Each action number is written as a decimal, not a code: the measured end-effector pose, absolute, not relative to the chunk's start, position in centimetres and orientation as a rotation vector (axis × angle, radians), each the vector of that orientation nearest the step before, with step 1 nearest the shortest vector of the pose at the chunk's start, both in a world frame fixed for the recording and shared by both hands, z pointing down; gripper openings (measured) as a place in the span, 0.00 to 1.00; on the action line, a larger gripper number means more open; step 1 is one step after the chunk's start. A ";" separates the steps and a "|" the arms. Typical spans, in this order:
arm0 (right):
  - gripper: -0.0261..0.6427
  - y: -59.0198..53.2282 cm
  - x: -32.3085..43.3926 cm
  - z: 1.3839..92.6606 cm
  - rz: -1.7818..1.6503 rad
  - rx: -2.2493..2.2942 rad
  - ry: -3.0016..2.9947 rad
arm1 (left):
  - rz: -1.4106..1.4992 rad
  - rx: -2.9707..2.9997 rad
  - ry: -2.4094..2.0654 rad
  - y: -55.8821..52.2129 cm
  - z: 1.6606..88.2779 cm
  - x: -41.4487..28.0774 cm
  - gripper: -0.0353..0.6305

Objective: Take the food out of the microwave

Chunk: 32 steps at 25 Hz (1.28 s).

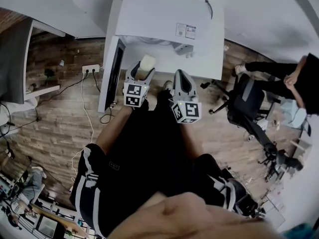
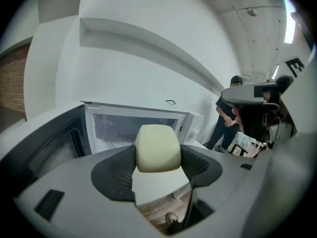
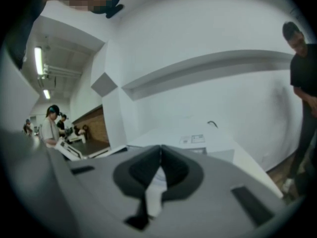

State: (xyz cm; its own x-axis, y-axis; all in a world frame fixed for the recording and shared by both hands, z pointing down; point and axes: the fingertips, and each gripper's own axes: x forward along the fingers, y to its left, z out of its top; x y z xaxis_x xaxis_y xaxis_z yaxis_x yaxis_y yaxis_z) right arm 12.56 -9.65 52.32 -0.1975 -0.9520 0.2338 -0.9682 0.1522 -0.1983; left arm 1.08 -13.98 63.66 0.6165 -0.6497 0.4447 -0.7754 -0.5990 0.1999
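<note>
A plank wood floor (image 1: 55,118) spreads under a white table (image 1: 215,63) that stands against a white wall (image 1: 259,9). A white power strip (image 1: 91,69) lies on the boards to the table's left, with a cable (image 1: 87,116) trailing from it. To the right stands a black office chair (image 1: 246,101), with a person in black (image 1: 304,81) just beyond it. A long ledge (image 2: 148,46) runs along the wall. Further off is a brown brick wall (image 3: 91,125), and tube lights (image 3: 38,60) glow on the ceiling.

Pale yellow food (image 2: 157,148), white microwave (image 1: 164,19)
</note>
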 end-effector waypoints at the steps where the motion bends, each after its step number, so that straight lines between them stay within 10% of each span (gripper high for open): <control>1: 0.09 -9.5 12.7 52.2 0.469 1.967 -2.338 | 0.461 2.482 -1.134 -13.7 62.9 1.2 0.52; 32: 0.08 -9.2 19.2 50.4 0.424 1.889 -2.444 | 0.277 2.531 -1.267 -10.9 51.3 4.8 0.52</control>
